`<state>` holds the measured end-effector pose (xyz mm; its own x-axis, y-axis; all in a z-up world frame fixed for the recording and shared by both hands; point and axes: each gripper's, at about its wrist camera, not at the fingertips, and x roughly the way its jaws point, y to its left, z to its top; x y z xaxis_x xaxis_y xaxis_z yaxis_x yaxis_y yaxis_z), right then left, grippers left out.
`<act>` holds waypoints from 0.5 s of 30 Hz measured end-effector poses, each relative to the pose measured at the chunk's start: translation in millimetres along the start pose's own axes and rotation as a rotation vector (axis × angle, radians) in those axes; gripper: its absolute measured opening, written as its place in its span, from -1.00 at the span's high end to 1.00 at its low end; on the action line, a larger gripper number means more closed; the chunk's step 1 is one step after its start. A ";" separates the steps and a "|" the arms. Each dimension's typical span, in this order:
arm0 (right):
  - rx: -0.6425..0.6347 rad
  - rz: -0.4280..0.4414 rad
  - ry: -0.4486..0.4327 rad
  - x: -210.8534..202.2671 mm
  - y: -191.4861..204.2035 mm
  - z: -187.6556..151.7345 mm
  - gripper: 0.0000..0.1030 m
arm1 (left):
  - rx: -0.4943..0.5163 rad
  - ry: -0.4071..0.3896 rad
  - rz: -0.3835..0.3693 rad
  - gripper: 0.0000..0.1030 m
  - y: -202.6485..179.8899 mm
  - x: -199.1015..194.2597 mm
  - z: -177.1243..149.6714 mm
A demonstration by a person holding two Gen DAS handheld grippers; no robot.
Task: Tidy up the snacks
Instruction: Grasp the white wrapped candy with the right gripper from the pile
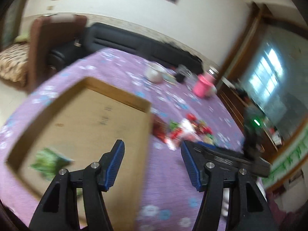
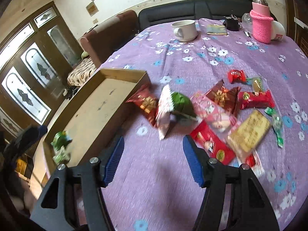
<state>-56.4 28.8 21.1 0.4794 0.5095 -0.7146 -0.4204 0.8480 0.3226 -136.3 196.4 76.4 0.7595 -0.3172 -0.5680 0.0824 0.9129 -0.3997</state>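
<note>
Surface: round table under a purple tablecloth (image 2: 192, 73), woven fabric printed with small white and blue flowers, creased toward the far edge.
Background: cream wall with a framed picture, dark sofa (image 2: 192, 9) behind the table, brown upholstered chair (image 2: 107, 36), dark wooden doors with patterned glass panels at the left of the right wrist view.
Tray: shallow rectangular cardboard tray (image 2: 123, 73), tan, matte, low upright walls, lying flat on the cloth to the left of the snack pile.
Snack in tray: one crinkled green packet (image 2: 60, 140) lies on the tray floor, near the corner closest to the grippers.
Snack pile: loose foil and plastic wrappers (image 2: 221, 115) lie on the cloth just right of the tray, several overlapping; a dark red pillow pack (image 2: 146, 104) touches the tray wall, beside it a white and green pouch (image 2: 173, 105), then glossy red packs, a pink translucent packet, a flat gold rectangular packet (image 2: 250, 130) and small green twist-wrapped sweets (image 2: 277, 123).
Far items: white ceramic mug (image 2: 184, 29) with handle; bottle in a pink knitted sleeve (image 2: 261, 25); small dark objects between them, too small to identify.
Left gripper (image 1: 152, 165): black frame, blue ribbed pads (image 1: 115, 165), released, nothing between the jaws; poised over the tray's right wall.
Right gripper (image 2: 153, 159): same build, released and empty; above bare cloth, just short of the snack pile.
Image quality: left wrist view is motion-blurred; fine print on wrappers is unreadable.
</note>
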 end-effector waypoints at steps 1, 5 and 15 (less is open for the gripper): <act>0.000 -0.005 -0.007 -0.4 -0.2 1.5 -0.26 | 0.005 0.027 -0.034 -0.18 -8.9 8.6 -1.7; 0.008 -0.051 -0.025 8.7 -6.7 12.7 -0.08 | 0.028 0.059 -0.108 -0.22 -31.7 26.3 -8.4; 0.159 0.046 -0.052 10.0 -51.4 20.1 0.54 | 0.032 0.150 -0.148 -0.23 -33.2 75.3 -9.1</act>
<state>-14.5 -6.8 9.9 0.5036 0.5516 -0.6649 -0.3179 0.8340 0.4510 -87.7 139.9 40.3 0.6335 -0.4806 -0.6064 0.2078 0.8606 -0.4650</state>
